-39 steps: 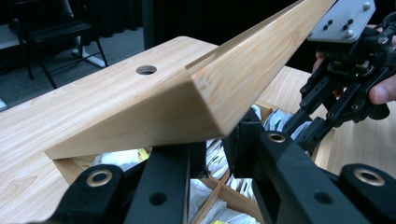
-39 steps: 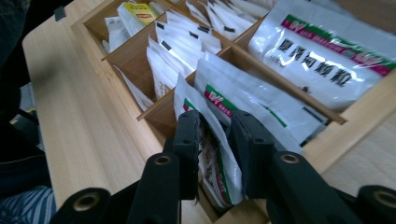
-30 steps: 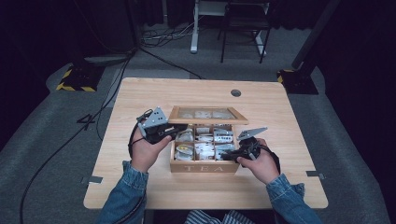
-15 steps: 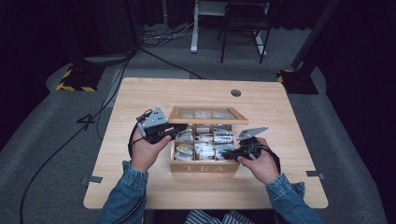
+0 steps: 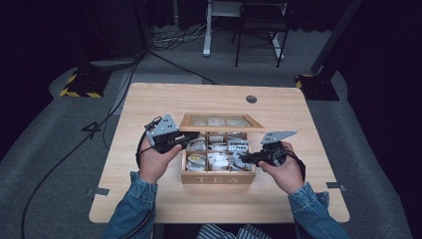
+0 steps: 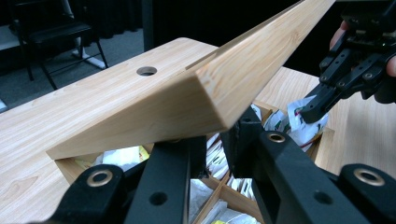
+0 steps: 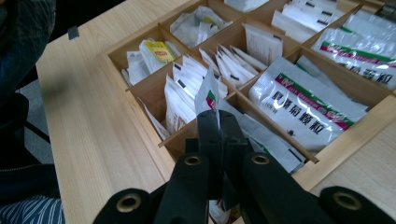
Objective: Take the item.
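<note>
While our left gripper (image 6: 212, 144) clamps the box lid (image 6: 187, 100), our right gripper (image 7: 215, 122) pinches a sachet (image 7: 208, 95) between its tips — light, floppy, tearable — by its top edge.

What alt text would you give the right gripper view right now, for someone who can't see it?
The right gripper has its two black jaws shut on a white sachet with a red and green mark, held over an open wooden tea box. The box's compartments hold white packets and tea bags, and it sits on a light wooden table.
</note>
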`<state>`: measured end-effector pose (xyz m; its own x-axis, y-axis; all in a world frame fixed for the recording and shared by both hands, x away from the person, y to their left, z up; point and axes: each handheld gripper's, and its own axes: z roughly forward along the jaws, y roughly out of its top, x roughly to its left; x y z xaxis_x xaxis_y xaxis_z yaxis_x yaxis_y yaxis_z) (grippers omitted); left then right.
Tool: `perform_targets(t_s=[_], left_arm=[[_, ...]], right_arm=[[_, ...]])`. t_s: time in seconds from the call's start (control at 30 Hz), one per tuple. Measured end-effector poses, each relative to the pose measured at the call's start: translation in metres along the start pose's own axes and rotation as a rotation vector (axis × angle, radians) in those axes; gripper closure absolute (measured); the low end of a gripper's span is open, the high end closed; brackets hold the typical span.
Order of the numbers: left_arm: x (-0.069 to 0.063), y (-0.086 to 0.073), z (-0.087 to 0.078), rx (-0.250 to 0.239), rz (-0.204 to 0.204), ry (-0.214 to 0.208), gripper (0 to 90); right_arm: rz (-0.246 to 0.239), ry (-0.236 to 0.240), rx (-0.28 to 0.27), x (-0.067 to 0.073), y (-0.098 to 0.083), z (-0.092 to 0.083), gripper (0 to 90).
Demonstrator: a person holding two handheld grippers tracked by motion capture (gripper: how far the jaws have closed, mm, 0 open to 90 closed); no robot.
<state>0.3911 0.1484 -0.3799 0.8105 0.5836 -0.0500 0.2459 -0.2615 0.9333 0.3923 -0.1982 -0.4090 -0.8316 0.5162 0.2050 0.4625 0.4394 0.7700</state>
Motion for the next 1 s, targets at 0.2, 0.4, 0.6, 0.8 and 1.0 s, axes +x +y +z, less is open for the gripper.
perform_targets(t_s=[0.2, 0.4, 0.6, 0.8, 1.0], left_arm=[[0.000, 0.000, 0.000, -0.001, 0.000, 0.000, 80.1], [0.000, 0.000, 0.000, -0.002, -0.002, -0.001, 80.0], [0.000, 0.000, 0.000, -0.003, -0.002, -0.002, 79.8], [0.000, 0.000, 0.000, -0.002, -0.001, 0.000, 79.8], [0.000, 0.000, 0.000, -0.002, -0.001, 0.000, 79.8]], right_arm=[[0.014, -0.005, -0.039, 0.000, 0.002, -0.007, 90.0], [0.013, -0.014, -0.090, -0.001, 0.004, -0.016, 90.0], [0.010, -0.034, -0.121, -0.003, 0.003, -0.026, 90.0], [0.024, -0.060, -0.154, -0.008, 0.001, -0.038, 90.0], [0.039, -0.099, -0.171, -0.017, -0.004, -0.053, 90.0]])
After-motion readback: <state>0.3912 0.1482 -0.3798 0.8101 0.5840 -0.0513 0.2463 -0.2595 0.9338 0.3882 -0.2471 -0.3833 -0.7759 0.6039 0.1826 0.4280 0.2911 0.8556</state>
